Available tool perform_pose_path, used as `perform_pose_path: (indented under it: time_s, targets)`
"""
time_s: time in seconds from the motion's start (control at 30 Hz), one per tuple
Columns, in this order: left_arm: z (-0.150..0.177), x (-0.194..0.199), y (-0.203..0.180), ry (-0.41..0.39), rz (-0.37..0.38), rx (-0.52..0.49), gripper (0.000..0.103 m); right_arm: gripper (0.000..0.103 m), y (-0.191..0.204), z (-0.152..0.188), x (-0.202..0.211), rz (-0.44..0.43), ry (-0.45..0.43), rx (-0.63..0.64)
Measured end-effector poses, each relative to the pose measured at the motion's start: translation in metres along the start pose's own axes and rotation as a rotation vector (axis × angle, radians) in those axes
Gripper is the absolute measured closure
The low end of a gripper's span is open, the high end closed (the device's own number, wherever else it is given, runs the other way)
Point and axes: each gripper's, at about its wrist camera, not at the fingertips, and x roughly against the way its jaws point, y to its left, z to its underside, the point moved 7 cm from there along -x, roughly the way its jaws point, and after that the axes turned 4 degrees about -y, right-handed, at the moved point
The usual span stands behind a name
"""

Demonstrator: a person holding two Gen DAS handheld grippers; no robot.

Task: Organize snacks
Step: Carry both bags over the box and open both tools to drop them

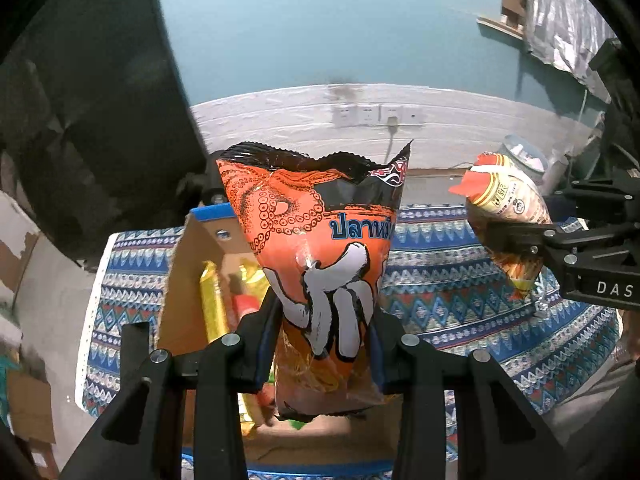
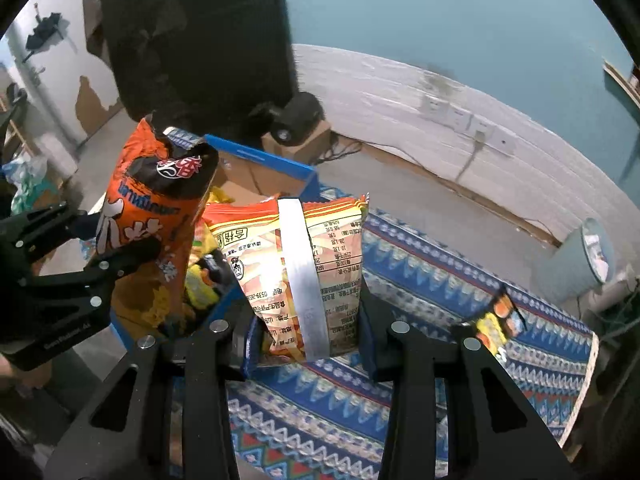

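The left gripper (image 1: 326,344) clamps the lower part of an upright orange squid snack bag (image 1: 320,264), held above an open cardboard box (image 1: 188,280) with blue-taped edges that already contains gold-wrapped snacks (image 1: 212,300). The right gripper (image 2: 308,344) pinches a yellow-orange snack packet (image 2: 296,264) upright, back seam facing the camera, just right of the box. A patterned blue cloth (image 2: 440,288) spreads open to the right, with one small snack packet (image 2: 496,320) near its edge.
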Motion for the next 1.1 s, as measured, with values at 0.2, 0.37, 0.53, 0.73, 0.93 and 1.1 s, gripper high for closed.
perform_pose_path:
  time_s: [0.2,0.37,0.53,0.73,0.93,1.1]
  targets:
    - [0.009,-0.008,0.032,0.02,-0.032,0.05,0.064,0.065,0.031,-0.012,-0.019,-0.029,0.02,0.047]
    - [0.016,-0.016,0.054,0.039,-0.059,0.084,0.064,0.065,0.055,-0.019,-0.038,-0.061,0.049,0.068]
    - [0.024,-0.021,0.074,0.061,-0.082,0.119,0.064,0.065,0.078,-0.024,-0.06,-0.082,0.081,0.104]
    - [0.032,-0.029,0.09,0.088,-0.102,0.149,0.064,0.065,0.089,-0.031,-0.08,-0.091,0.107,0.139]
    - [0.036,-0.037,0.097,0.108,-0.115,0.162,0.064,0.065,0.095,-0.032,-0.094,-0.087,0.136,0.158]
    - [0.038,-0.041,0.1,0.129,-0.122,0.182,0.062,0.058,0.098,-0.034,-0.101,-0.111,0.155,0.166]
